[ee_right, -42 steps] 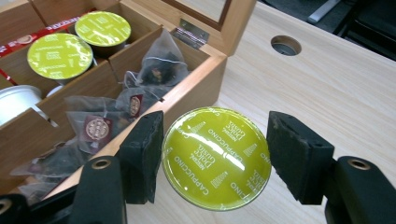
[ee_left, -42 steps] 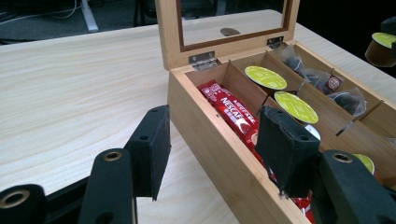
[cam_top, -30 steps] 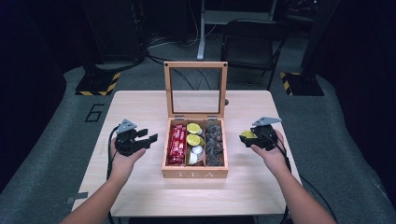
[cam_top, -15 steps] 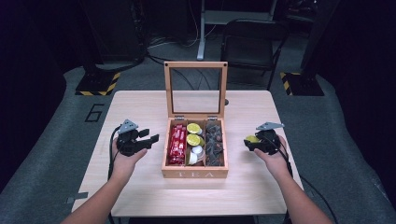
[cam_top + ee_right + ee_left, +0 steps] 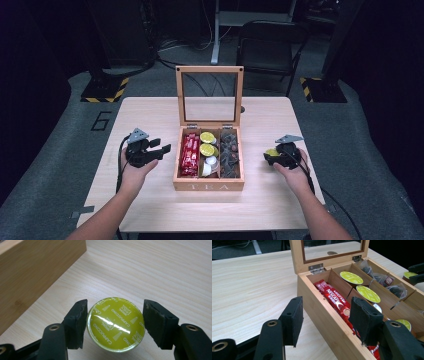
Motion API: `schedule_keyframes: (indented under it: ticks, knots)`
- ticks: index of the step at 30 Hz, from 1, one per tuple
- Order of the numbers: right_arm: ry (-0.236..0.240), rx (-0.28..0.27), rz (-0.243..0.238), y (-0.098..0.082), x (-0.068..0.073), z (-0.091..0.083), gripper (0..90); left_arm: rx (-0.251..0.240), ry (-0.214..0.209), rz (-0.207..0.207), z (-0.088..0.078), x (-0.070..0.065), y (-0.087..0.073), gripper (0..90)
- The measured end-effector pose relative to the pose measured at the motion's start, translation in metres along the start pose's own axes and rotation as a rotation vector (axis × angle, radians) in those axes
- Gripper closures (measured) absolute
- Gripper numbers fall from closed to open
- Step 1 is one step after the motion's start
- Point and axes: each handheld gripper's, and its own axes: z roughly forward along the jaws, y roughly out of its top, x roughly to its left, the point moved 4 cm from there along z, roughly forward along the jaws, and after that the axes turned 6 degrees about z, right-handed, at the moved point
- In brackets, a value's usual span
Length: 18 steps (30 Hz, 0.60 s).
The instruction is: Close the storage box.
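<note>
Pod [image 5: 115,323] sat clamped in my right claw [image 5: 113,325] above the desk [image 5: 162,270]; a loose squeeze could drop it. My left claw [image 5: 325,320] gaped apart.

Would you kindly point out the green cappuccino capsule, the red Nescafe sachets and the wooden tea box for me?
green cappuccino capsule [image 5: 115,323]: right gripper view, middle of its foil lid.
red Nescafe sachets [image 5: 336,300]: left gripper view, printed face of the top sachet.
wooden tea box [image 5: 208,186]: high view, front wall by the lettering.
</note>
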Motion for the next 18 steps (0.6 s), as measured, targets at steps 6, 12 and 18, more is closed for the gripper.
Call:
schedule_keyframes:
  ticks: [6,12,18]
  knots:
    - [-0.011,0.009,0.028,-0.005,-0.004,0.002,37.4,0.002,-0.001,0.000,0.000,0.000,0.000,44.7]
    - [-0.029,0.008,0.040,-0.008,-0.009,0.003,37.4,0.002,0.000,0.000,0.000,0.000,0.000,44.7]
    - [-0.026,0.018,0.047,-0.012,-0.012,0.003,37.3,0.003,-0.001,0.000,0.001,-0.001,0.000,44.6]
